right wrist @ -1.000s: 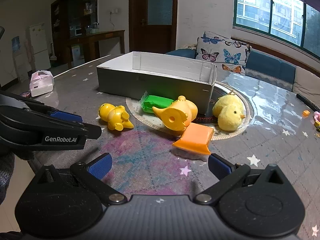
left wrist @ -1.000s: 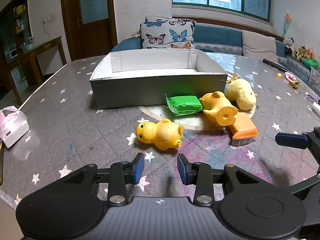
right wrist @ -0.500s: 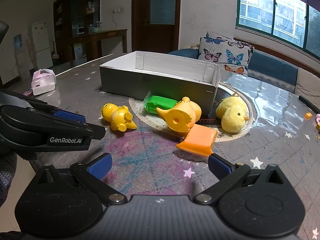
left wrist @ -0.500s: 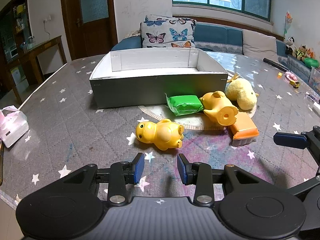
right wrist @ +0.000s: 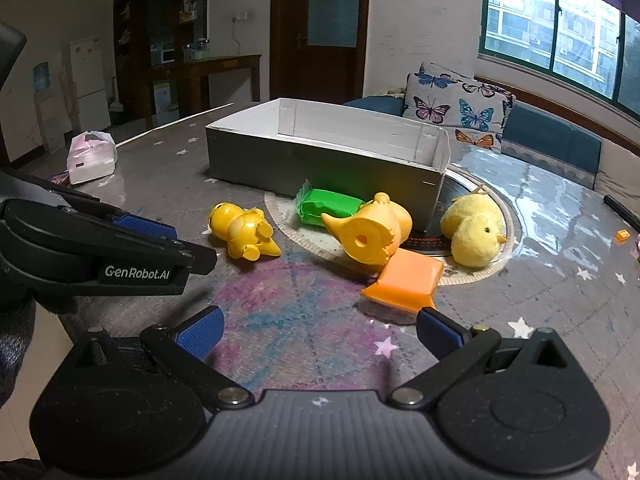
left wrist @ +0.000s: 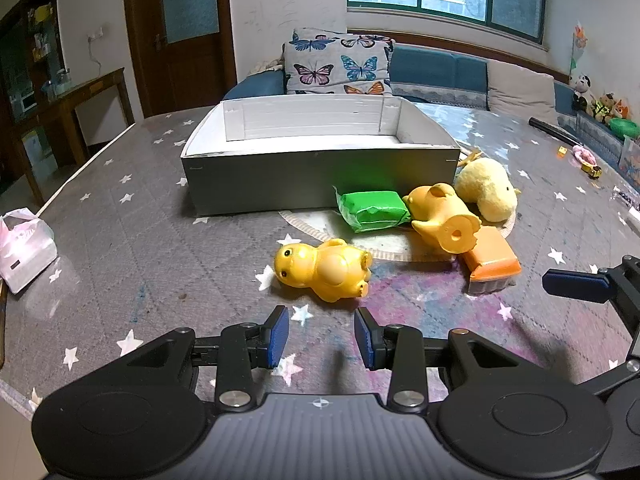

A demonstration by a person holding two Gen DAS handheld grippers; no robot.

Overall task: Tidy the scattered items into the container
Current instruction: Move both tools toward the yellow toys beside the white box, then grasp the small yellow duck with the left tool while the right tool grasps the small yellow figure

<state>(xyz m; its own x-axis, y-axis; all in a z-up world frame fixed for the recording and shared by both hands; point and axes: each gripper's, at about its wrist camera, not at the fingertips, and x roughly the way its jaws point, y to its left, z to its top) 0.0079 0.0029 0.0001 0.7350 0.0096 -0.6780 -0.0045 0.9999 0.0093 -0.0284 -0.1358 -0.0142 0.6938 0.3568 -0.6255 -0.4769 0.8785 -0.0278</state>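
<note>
A grey open box (left wrist: 320, 176) (right wrist: 320, 164) stands on the table. In front of it lie a yellow toy figure (left wrist: 322, 270) (right wrist: 242, 236), a green packet (left wrist: 372, 210) (right wrist: 326, 206), an orange duck toy (left wrist: 442, 216) (right wrist: 370, 234), an orange packet (left wrist: 490, 264) (right wrist: 404, 280) and a yellow plush chick (left wrist: 486, 190) (right wrist: 472, 230). My left gripper (left wrist: 320, 336) is open and empty, just short of the yellow figure. My right gripper (right wrist: 318, 334) is open wide and empty, its right fingertip close to the orange packet.
A pink-and-white tissue pack (left wrist: 24, 246) (right wrist: 92, 156) lies at the table's left edge. A round woven mat (left wrist: 372, 240) lies under the toys. Small toys (left wrist: 586, 160) lie at the far right. A sofa with a butterfly cushion (left wrist: 340, 64) stands behind the table.
The right gripper has moved forward and slightly right toward the orange packet. The left gripper has barely moved. No object has shifted.
</note>
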